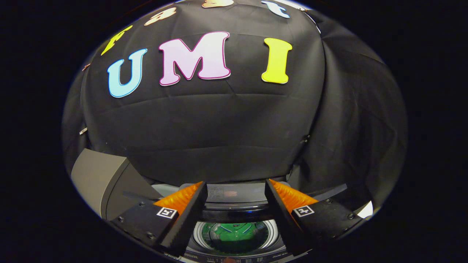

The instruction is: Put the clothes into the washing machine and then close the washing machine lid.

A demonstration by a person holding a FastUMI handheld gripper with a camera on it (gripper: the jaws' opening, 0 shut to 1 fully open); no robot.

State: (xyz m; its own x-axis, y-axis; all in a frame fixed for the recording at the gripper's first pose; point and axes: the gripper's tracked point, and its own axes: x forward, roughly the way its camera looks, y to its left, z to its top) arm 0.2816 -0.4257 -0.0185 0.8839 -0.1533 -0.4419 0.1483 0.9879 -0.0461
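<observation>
The gripper is hovering with its fingers spread apart, gripping nothing. Below and between them, the green garment is already lying inside the round steel drum of the washing machine. Beyond the left finger, the grey lid is standing raised, so closing it is what's left.

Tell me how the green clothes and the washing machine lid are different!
The green clothes lie down inside the washing machine's round drum, seen between the open gripper fingers, which hold nothing. The lid is grey and stands raised beside the drum. The clothes look soft and crumpled with light stripes; the lid looks flat, stiff and plain. Both belong with the same washing machine.
</observation>
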